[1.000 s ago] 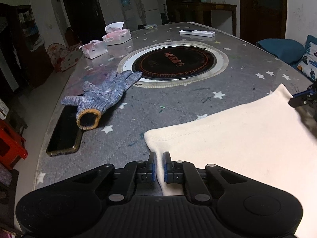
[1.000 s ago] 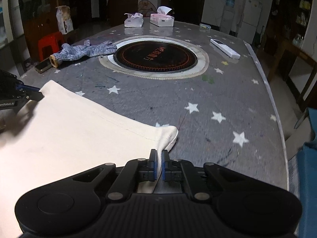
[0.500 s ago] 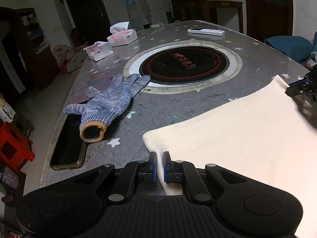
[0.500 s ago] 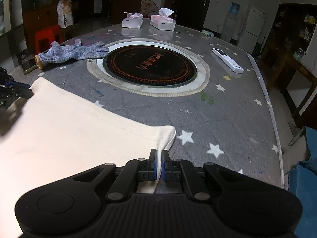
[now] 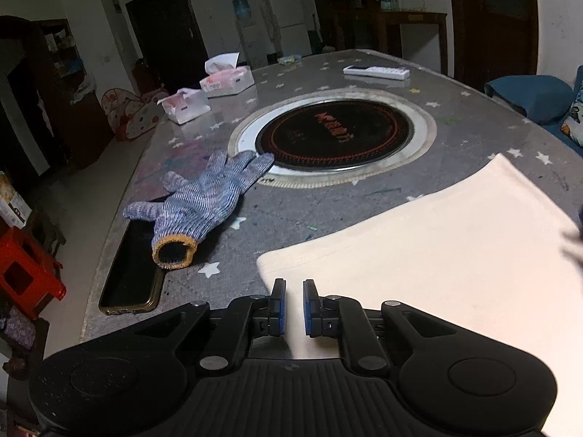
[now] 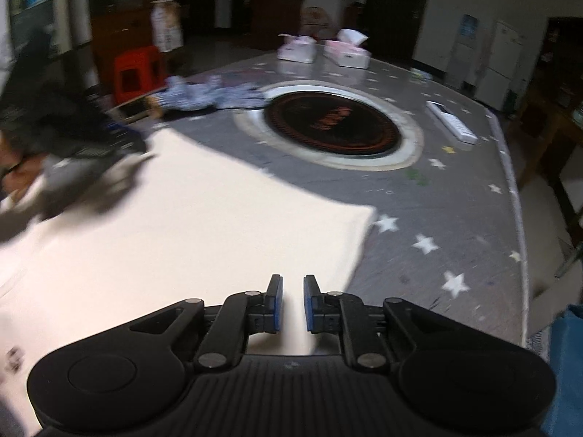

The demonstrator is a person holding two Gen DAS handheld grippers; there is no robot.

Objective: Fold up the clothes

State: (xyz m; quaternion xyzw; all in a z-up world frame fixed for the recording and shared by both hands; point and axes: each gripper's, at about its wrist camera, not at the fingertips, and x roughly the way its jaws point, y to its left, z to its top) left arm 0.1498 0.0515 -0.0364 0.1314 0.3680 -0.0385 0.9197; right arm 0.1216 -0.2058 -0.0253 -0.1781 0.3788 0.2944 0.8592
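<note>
At the far left edge of the grey, star-patterned surface (image 5: pixel 473 134) a dark phone (image 5: pixel 131 276) lies flat, and a blue knitted glove (image 5: pixel 204 207) rests partly across it, its fingertips reaching the pale ring of the round black hotplate (image 5: pixel 335 134) set into the middle. Beyond the glove stand two tissue boxes (image 5: pixel 207 91), and past the hotplate lies a white remote (image 5: pixel 377 71). The cream garment (image 5: pixel 437 255) is spread flat on the near side of the surface, one folded edge running diagonally toward the hotplate. The left claw (image 5: pixel 292 306) sits at the garment's near left corner with its blue pads slightly apart; cloth shows in the gap, but the pads do not press on it. In the right wrist view, which is blurred, the right claw (image 6: pixel 292 304) hangs above the garment's (image 6: pixel 182 225) right end, its pads likewise a little apart and gripping nothing, near the corner that points at the white stars.
</note>
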